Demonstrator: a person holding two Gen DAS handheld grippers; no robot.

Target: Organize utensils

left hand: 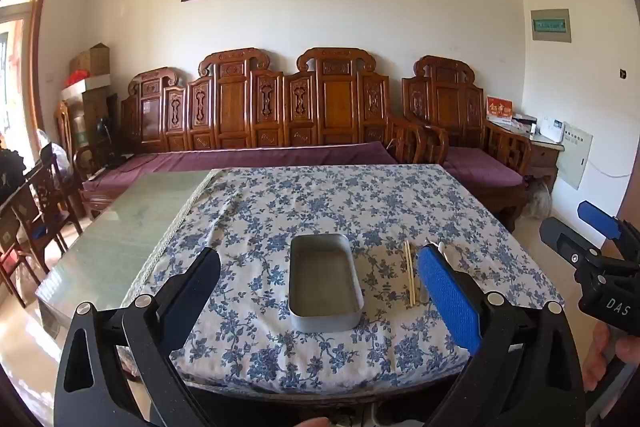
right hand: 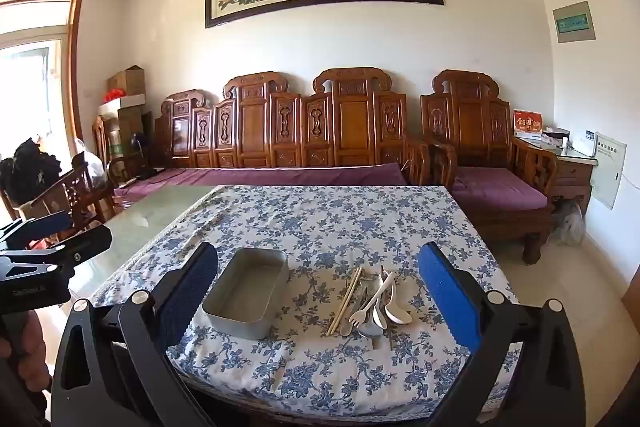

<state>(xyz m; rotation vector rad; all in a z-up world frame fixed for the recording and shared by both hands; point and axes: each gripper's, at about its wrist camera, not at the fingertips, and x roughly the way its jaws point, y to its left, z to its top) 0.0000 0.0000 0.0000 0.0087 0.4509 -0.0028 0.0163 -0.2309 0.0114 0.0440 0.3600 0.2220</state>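
An empty grey metal tin (left hand: 325, 281) (right hand: 248, 297) lies on the blue-flowered tablecloth (left hand: 320, 203) near the front edge. Right of it lies a pile of utensils (right hand: 374, 303): wooden chopsticks (right hand: 344, 301) (left hand: 409, 273), a white plastic fork (right hand: 370, 303), a white spoon (right hand: 394, 303) and metal pieces. My left gripper (left hand: 320, 291) is open and empty, raised in front of the tin. My right gripper (right hand: 320, 291) is open and empty, raised in front of the tin and the pile. Each gripper shows at the edge of the other's view, the right one (left hand: 600, 267) and the left one (right hand: 40, 259).
The cloth covers the right part of a glass-topped table (left hand: 132, 227). A carved wooden sofa (left hand: 256, 115) with purple cushions stands behind it, an armchair (right hand: 492, 163) at the right and wooden chairs (left hand: 36, 211) at the left.
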